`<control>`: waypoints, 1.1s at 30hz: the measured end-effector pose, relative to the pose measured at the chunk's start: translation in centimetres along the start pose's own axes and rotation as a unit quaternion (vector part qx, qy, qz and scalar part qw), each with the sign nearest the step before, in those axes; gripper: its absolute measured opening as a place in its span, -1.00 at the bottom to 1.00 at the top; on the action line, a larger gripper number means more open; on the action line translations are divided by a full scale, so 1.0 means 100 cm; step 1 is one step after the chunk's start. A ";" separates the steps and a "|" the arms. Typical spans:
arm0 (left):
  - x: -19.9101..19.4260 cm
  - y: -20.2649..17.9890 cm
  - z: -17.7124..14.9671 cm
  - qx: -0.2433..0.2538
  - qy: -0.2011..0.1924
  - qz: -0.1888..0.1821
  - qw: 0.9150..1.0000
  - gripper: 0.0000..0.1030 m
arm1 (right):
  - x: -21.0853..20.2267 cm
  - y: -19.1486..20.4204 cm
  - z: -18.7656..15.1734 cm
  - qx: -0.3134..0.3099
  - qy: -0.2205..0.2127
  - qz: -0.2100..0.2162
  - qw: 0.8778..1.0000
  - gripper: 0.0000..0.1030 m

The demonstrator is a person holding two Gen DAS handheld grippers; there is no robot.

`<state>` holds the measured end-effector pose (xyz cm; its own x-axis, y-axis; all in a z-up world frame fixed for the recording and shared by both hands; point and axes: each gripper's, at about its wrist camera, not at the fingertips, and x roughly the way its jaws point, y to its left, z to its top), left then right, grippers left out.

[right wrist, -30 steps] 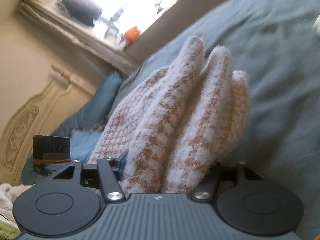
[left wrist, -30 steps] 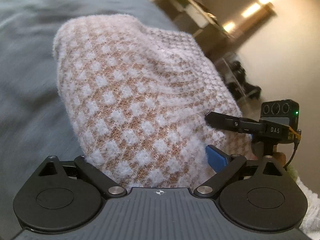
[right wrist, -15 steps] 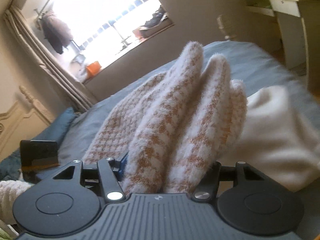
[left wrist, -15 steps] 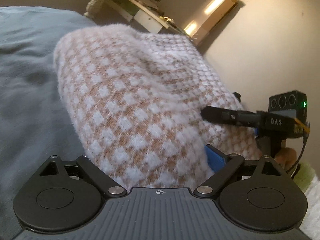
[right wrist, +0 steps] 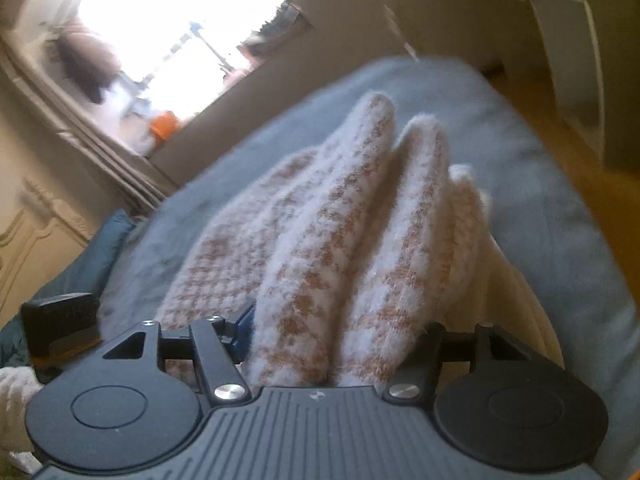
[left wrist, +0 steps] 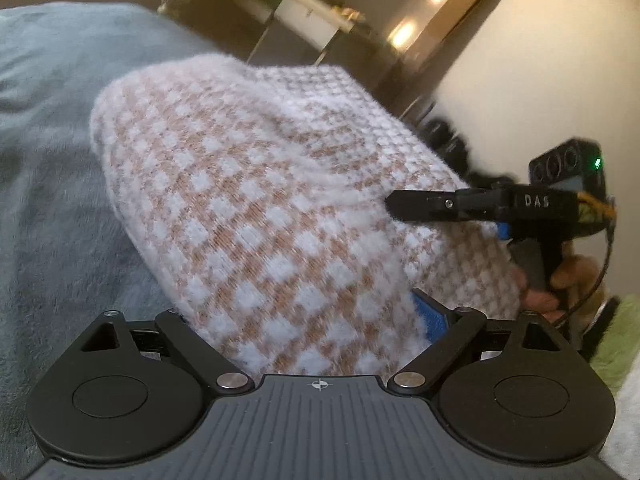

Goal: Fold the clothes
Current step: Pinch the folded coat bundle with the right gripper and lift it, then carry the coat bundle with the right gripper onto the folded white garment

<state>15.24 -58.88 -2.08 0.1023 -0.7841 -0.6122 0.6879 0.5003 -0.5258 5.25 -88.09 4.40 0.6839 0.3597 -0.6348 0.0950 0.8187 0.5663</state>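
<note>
Left wrist view gives me the folded sweater [left wrist: 256, 208], a fuzzy white knit with a tan check, bundled thick and filling the span of my left gripper [left wrist: 304, 320]. Its jaws have just been closing a little, with the knit between them; they stand wide, and the blue pad [left wrist: 434, 320] on the right-hand finger presses into the side of the bundle, so I read it as gripping the sweater. The other finger is buried under the fabric. Below and to the left lies the grey bed cover [left wrist: 52, 184]. On the right of this view my right gripper [left wrist: 416, 204] reaches in sideways, its black finger laid against the knit, with a hand [left wrist: 560, 280] on its handle.

From the right wrist view, the sweater [right wrist: 344, 248] stands up in three soft folds between the fingers of the right gripper [right wrist: 340, 344], whose jaws have just been opening slightly and sit at a middling width, packed with the folds on both sides. A cream garment [right wrist: 524, 292] lies under the bundle on the right, on the bed cover [right wrist: 560, 200]. The left gripper [right wrist: 60, 320] shows at the left edge. A bright window [right wrist: 180, 40] fills the far wall, blurred.
</note>
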 end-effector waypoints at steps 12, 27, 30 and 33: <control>0.010 -0.005 -0.011 -0.005 -0.015 0.006 1.000 0.75 | 0.005 -0.017 0.015 -0.011 -0.009 -0.019 1.000 0.34; -0.006 0.008 -0.012 0.005 0.011 -0.024 1.000 0.81 | -0.001 -0.034 -0.012 0.027 -0.060 -0.073 0.995 0.96; -0.035 0.029 -0.008 0.000 -0.002 -0.047 0.999 0.87 | -0.029 -0.031 -0.027 0.055 -0.137 -0.093 0.985 0.96; -0.068 0.065 0.000 -0.037 -0.034 -0.046 0.998 0.91 | -0.077 -0.030 -0.062 0.146 -0.244 -0.072 0.956 0.97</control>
<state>19.00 -50.33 -1.35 0.0916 -0.8494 -0.5197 0.6425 0.4491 -0.6209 -4.80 -90.56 4.34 0.8974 -0.0571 -0.4375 0.3629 0.6592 0.6585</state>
